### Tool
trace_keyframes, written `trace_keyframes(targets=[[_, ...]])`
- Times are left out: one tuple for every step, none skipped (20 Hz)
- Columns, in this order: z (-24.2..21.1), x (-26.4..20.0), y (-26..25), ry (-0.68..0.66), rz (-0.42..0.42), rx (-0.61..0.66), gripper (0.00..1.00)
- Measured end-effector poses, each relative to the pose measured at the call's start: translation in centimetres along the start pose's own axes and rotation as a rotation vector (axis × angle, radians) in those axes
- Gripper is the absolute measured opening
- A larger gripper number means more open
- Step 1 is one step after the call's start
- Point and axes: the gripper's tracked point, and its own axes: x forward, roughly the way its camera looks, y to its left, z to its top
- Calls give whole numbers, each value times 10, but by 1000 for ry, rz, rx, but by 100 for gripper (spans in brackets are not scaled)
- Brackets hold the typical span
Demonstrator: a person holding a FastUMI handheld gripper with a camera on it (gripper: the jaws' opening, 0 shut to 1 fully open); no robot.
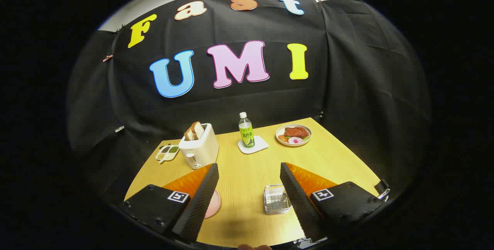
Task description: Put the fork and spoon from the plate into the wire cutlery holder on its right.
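Your gripper (249, 173) hangs above the table with its jaws spread wide and nothing caught between them. Its two fingers (200, 200) angle forward and slightly inward, their tips well apart, neither one touching anything. A sliver of your hand (254, 247) shows at the very bottom, just behind the fingers.

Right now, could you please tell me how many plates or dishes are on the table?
3: a pink plate mostly hidden behind the open hand-held gripper's near finger, a food plate far beyond it, and a divided seasoning dish beside the toaster. More may be hidden.
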Motion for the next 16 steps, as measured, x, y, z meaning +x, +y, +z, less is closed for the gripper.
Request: trace_keyframes(targets=[[0, 0, -3, 0, -7, -6, 99], [-1, 0, -5, 1, -11, -8, 99], [-2, 0, -7, 5, -14, -4, 99], [-3, 1, -9, 8, -16, 2, 99], [-2, 1, -10, 11, -17, 7, 99], [-3, 2, -10, 15, -17, 9, 99], [-3, 3, -9, 18, -15, 9, 99], [-2, 4, -9, 21, -13, 10, 99], [-2, 6, -8, 23, -12, 9, 99], [-1, 6, -7, 22, -11, 8, 99], [1, 7, -6, 20, -10, 9, 99], [2, 7, -5, 16, -9, 6, 99], [3, 9, -4, 14, -9, 3, 99], [3, 10, -2, 13, -5, -1, 99], [2, 11, 0, 16, -2, -6, 99], [1, 12, 3, 20, 5, -12, 99]])
